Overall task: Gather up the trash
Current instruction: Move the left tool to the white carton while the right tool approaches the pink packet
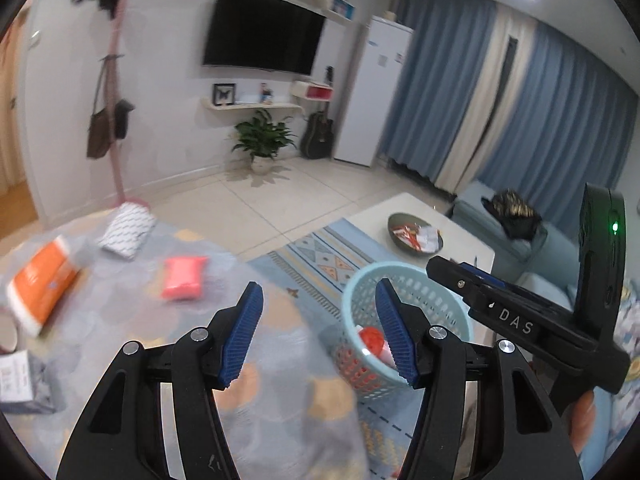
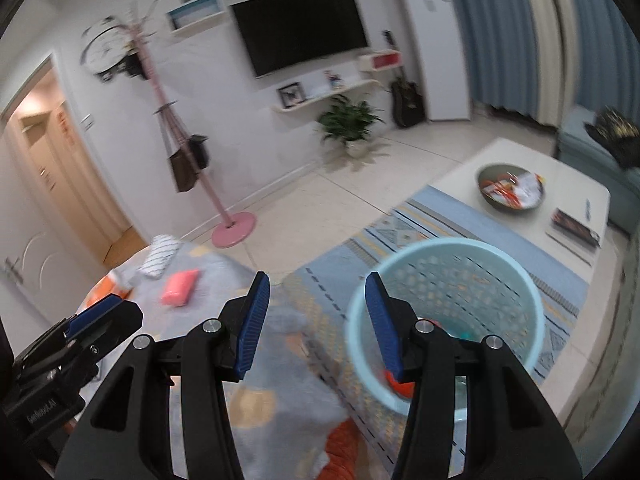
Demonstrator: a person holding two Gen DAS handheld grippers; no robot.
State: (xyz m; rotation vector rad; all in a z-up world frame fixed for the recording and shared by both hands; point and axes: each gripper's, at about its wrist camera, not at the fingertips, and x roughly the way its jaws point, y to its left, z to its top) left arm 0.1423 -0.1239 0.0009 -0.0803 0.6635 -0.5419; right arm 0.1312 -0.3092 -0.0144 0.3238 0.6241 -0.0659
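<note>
Holding both claws spread with nothing between the pads, we have our left gripper (image 1: 320,328) over the patterned blanket (image 1: 120,320) and our right gripper (image 2: 316,324) by the light blue basket (image 2: 532,312). The basket stands on the rug (image 2: 460,224) and holds red trash (image 1: 370,338). A pink packet (image 1: 184,276), an orange pack (image 1: 40,284) and a striped pouch (image 1: 128,230) lie apart on the blanket.

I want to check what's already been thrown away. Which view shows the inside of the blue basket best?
The left wrist view: red-and-white trash shows inside the blue basket, fairly sharp. The right wrist view shows the basket larger but blurred, its own gripper finger covering the contents.
</note>
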